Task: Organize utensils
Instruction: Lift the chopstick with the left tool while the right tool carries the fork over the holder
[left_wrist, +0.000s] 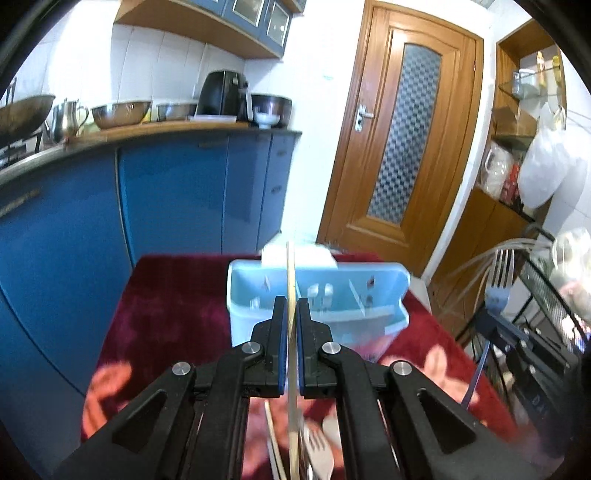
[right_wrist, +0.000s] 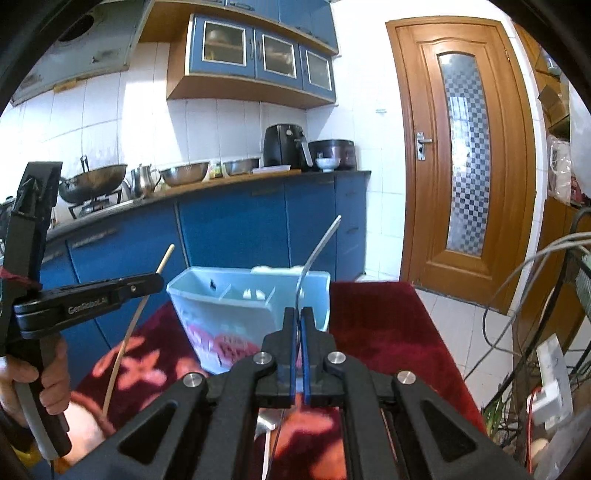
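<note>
My left gripper (left_wrist: 291, 306) is shut on a thin wooden chopstick (left_wrist: 290, 269) that stands up in front of the light blue compartment caddy (left_wrist: 391, 295). In the right wrist view the left gripper (right_wrist: 157, 282) holds the chopstick (right_wrist: 127, 338) left of the caddy (right_wrist: 192, 295). My right gripper (right_wrist: 298, 314) is shut on a metal fork, its handle (right_wrist: 317, 247) curving up over the caddy. In the left wrist view that fork (left_wrist: 500, 269) shows tines up at the right, held by the right gripper (left_wrist: 489, 317).
A dark red patterned cloth (left_wrist: 166, 306) covers the table. More utensils (left_wrist: 317, 458) lie on it below my left gripper. Blue kitchen cabinets (left_wrist: 177, 192) stand behind, a wooden door (left_wrist: 402, 147) at the back right, a wire rack with cables (right_wrist: 546, 332) to the right.
</note>
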